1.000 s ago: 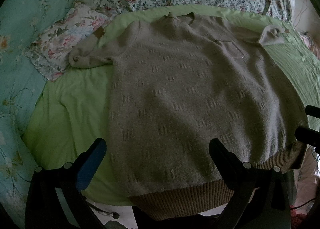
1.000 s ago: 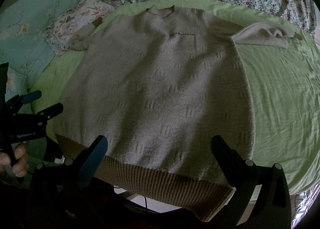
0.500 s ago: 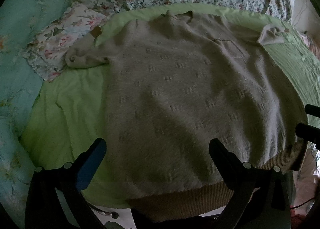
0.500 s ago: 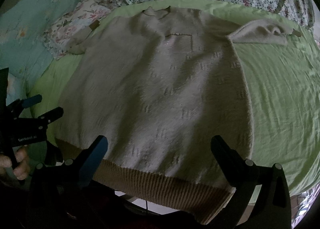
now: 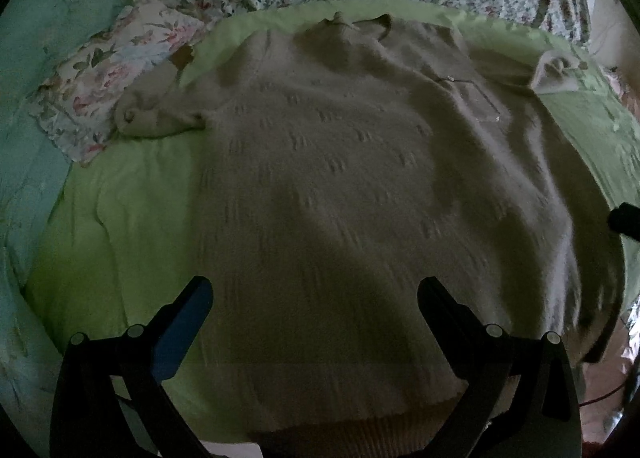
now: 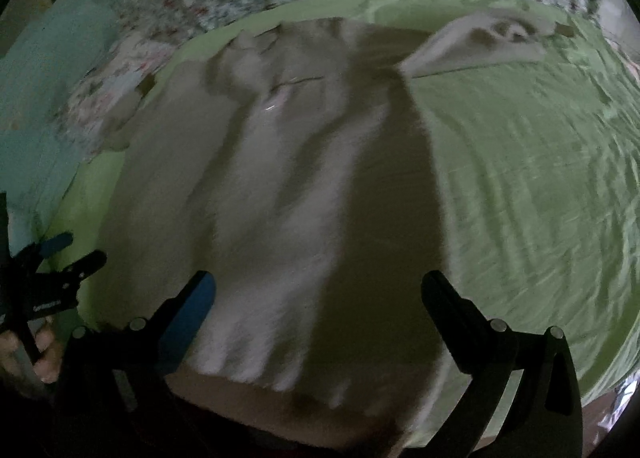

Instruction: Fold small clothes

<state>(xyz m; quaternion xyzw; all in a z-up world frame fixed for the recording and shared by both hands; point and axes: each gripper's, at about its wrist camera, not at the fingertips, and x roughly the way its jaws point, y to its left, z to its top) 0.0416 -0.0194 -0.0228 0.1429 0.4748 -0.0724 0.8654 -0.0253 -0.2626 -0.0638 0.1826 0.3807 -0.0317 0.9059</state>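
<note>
Left hand-held gripper and right hand-held gripper, both jaws wide apart.

Beige sweater lies spread on green sheet, jaws apart above its hem.

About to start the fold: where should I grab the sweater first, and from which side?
Take the sweater by its ribbed hem, coming in from the near edge. The hem lies closest to both open hand-held grippers, left and right, flat and uncovered.

Black tool, blue pad, silver screws
</note>
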